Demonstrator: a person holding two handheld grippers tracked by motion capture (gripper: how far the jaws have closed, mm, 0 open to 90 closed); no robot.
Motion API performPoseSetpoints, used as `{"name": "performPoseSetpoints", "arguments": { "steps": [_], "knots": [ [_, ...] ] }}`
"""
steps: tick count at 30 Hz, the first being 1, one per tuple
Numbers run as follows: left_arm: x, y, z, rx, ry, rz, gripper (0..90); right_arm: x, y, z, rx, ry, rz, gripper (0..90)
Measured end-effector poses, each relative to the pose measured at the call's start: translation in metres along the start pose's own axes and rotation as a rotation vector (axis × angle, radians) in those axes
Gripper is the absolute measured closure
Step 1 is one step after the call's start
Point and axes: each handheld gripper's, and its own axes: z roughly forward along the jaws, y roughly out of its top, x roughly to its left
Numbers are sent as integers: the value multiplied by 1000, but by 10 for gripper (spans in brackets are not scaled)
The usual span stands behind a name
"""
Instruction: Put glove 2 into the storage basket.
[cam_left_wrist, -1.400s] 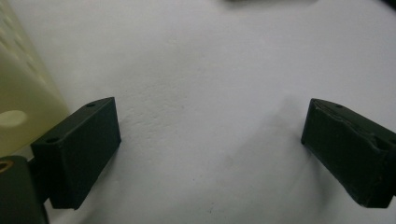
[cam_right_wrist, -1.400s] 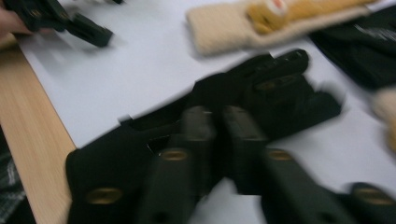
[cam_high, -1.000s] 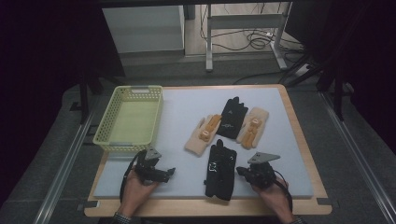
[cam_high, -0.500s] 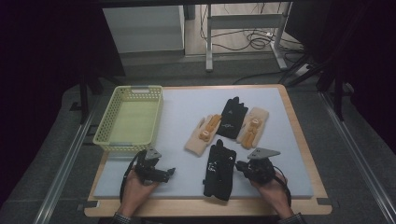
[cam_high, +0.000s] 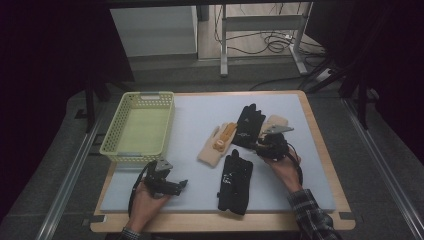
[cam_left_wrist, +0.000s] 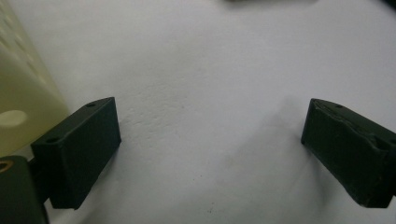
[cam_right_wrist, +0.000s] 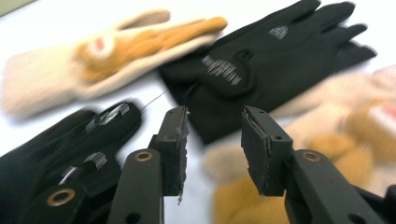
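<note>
High view: four gloves on the table (cam_high: 320, 150), basket (cam_high: 137, 127) far left.
Far black glove (cam_high: 248, 125) lies centre-right; right gripper (cam_high: 257, 146) at its cuff, jaws just opening, apparently empty though blurred; left gripper (cam_high: 182, 184) wide apart, empty, near left.

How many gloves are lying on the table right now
4. A black glove lies nearest the person, a cream-and-orange glove at the middle, a second black glove behind it, and another cream glove to its right, partly hidden by the right gripper.
</note>
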Motion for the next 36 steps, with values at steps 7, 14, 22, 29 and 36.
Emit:
{"name": "performPoseSetpoints", "arguments": {
  "steps": [7, 14, 22, 29, 36],
  "knots": [
    [0, 0, 0, 0, 0, 1, 48, -18, 28, 31, 4, -42, 3, 510],
    [0, 0, 0, 0, 0, 1, 48, -29, 43, 60, 34, -85, 2, 452],
    [0, 0, 0, 0, -1, 0, 48, -34, 45, 85, 111, -131, 19, 486],
    [0, 0, 0, 0, 0, 1, 48, -25, 49, 85, 130, -115, 34, 832],
    [0, 0, 0, 1, -1, 0, 48, -36, 55, 63, 87, -102, 80, 841]
  ]
}}
